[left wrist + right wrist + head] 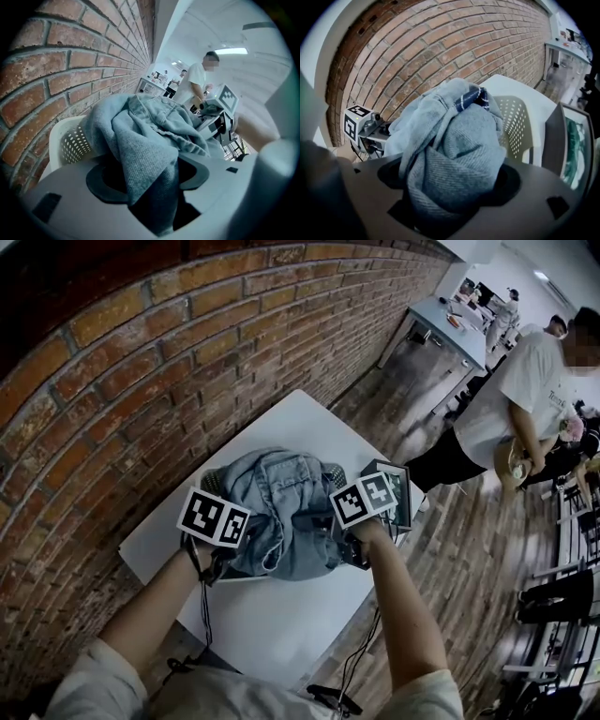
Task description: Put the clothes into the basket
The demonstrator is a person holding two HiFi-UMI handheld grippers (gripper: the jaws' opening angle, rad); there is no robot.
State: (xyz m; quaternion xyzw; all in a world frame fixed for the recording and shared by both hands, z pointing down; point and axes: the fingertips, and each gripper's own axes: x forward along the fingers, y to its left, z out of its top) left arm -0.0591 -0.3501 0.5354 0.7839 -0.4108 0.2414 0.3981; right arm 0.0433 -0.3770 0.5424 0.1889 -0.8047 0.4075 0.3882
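Both the left gripper [151,194] and right gripper [449,201] pinch denim clothes [281,507], seemingly inside the basket [70,140].

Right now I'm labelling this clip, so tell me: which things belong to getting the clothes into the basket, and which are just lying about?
Part of the job:
denim garment
white perforated basket
left gripper and right gripper, both clamped on the garment

Just lying about:
framed picture beside the basket
bystander in a white T-shirt
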